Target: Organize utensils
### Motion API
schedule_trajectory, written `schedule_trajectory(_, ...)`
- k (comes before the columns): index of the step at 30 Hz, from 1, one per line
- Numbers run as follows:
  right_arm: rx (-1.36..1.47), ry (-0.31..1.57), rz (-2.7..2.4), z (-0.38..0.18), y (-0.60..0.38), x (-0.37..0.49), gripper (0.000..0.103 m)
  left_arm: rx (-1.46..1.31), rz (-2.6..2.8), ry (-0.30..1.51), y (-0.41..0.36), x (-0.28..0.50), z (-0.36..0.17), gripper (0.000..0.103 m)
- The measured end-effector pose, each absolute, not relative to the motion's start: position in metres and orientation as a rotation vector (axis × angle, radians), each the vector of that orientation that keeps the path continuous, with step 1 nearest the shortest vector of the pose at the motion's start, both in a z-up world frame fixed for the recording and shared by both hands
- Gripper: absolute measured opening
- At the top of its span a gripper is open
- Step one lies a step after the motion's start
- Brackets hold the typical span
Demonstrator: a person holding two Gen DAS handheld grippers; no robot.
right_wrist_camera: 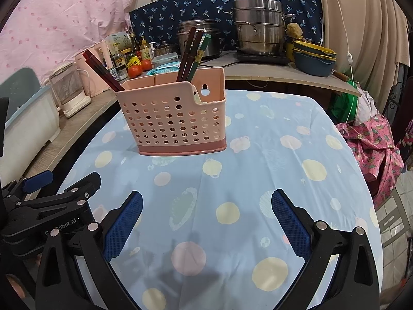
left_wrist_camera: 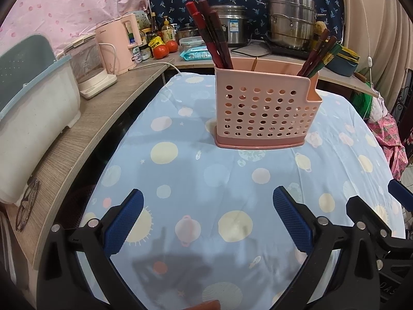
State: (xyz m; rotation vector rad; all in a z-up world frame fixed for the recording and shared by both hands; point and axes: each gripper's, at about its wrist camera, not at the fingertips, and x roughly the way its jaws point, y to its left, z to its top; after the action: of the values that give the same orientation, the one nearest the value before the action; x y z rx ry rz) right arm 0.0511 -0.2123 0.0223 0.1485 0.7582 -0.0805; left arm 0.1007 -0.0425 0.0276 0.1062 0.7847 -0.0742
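A pink perforated utensil holder [left_wrist_camera: 260, 108] stands upright on the table's blue patterned cloth [left_wrist_camera: 196, 170]. It also shows in the right wrist view [right_wrist_camera: 173, 118]. Dark red chopsticks [left_wrist_camera: 214, 38] lean in its left compartment, and more chopsticks [left_wrist_camera: 316, 54] lean in its right one. In the right wrist view they are the left bunch [right_wrist_camera: 103, 72] and the right bunch [right_wrist_camera: 192, 54]. My left gripper [left_wrist_camera: 207, 204] is open and empty, well short of the holder. My right gripper [right_wrist_camera: 206, 204] is open and empty, beside the left one [right_wrist_camera: 51, 201].
A wooden shelf [left_wrist_camera: 85, 129] runs along the left with a white bin [left_wrist_camera: 33, 118], a kettle [left_wrist_camera: 118, 44] and glasses [left_wrist_camera: 27, 206]. Steel pots [left_wrist_camera: 289, 23], tomatoes [left_wrist_camera: 165, 47] and bottles stand on the back counter. Pink cloth [right_wrist_camera: 371, 149] hangs at the right.
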Motion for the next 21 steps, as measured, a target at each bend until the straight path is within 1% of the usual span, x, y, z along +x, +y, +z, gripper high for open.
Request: schedule_trajectory(21, 0.144, 0.759, -0.09, 0.0225, -0.2102, 0.0505, 0.096, 0.104, -0.032, 0.782, -0.0381, 0.1001, 0.0259, 0.096)
